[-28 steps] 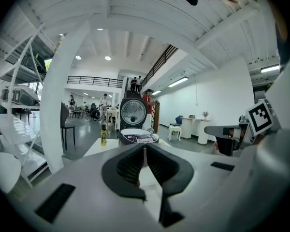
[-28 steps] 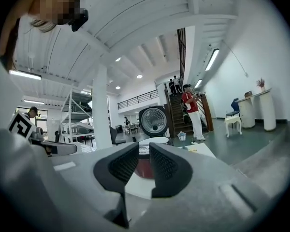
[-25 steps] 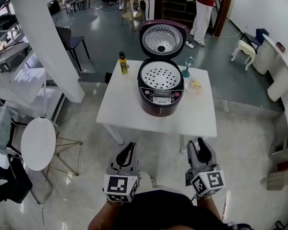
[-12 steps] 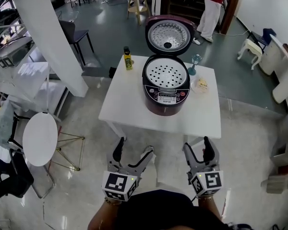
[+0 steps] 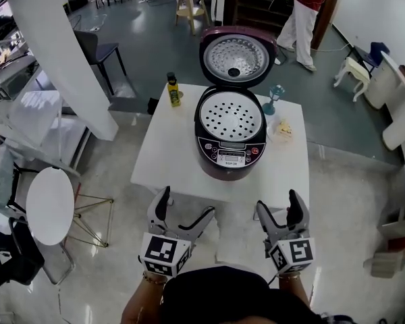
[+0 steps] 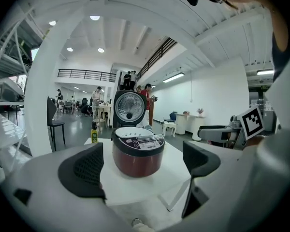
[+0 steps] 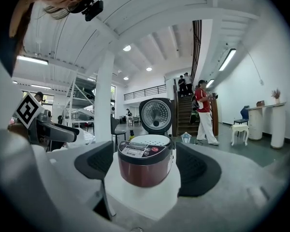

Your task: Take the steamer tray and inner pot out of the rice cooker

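A dark red rice cooker (image 5: 230, 150) stands on the white table (image 5: 169, 154) with its lid (image 5: 237, 56) swung up. The white perforated steamer tray (image 5: 230, 115) sits in its top and hides the inner pot. My left gripper (image 5: 186, 208) and right gripper (image 5: 279, 204) hover over the floor just short of the table's near edge, well apart from the cooker. Both sets of jaws are opening, with nothing between them. The left gripper (image 6: 142, 163) frames the cooker (image 6: 137, 151) in the left gripper view, and the right gripper (image 7: 146, 166) frames the cooker (image 7: 145, 161) in the right gripper view.
On the table stand a yellow bottle (image 5: 173, 90) at the far left, a teal glass (image 5: 275, 93) and a small dish of food (image 5: 281, 129) right of the cooker. A round white side table (image 5: 49, 204) is at my left. A person (image 5: 307, 12) stands far behind.
Both grippers went from shut to wide open and moved forward toward the table's near edge. The cooker now sits closer in the head view.
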### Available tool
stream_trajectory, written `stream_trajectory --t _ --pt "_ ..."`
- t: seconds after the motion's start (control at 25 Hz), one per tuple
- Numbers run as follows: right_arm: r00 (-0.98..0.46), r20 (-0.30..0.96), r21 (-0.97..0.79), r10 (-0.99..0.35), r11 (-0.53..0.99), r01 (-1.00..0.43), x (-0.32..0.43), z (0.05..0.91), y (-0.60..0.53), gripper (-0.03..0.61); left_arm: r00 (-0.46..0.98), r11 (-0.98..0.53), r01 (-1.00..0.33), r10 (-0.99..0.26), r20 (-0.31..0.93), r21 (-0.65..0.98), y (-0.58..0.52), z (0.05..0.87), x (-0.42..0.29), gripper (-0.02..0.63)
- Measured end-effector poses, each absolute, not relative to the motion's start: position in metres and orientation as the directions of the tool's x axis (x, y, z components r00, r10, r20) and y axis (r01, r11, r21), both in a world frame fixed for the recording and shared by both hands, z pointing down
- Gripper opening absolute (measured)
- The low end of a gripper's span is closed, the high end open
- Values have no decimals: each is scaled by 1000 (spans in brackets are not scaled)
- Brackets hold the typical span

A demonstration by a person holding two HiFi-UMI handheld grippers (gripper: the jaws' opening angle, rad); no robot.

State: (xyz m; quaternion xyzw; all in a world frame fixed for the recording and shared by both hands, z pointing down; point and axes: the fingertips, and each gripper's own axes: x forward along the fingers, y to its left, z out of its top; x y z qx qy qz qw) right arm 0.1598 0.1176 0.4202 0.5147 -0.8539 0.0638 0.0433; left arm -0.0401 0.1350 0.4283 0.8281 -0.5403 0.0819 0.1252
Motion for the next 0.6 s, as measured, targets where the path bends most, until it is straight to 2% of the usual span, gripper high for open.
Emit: stream_trajectory --t 0.28,0.6 --pt "-468 138 -68 -873 463 -884 156 408 53 390 411 -399 -911 -865 288 101 69 418 -37 503" --pt "-411 194 -85 -891 402 -912 166 421 -5 390 357 -358 -932 -885 298 52 1 416 -56 503"
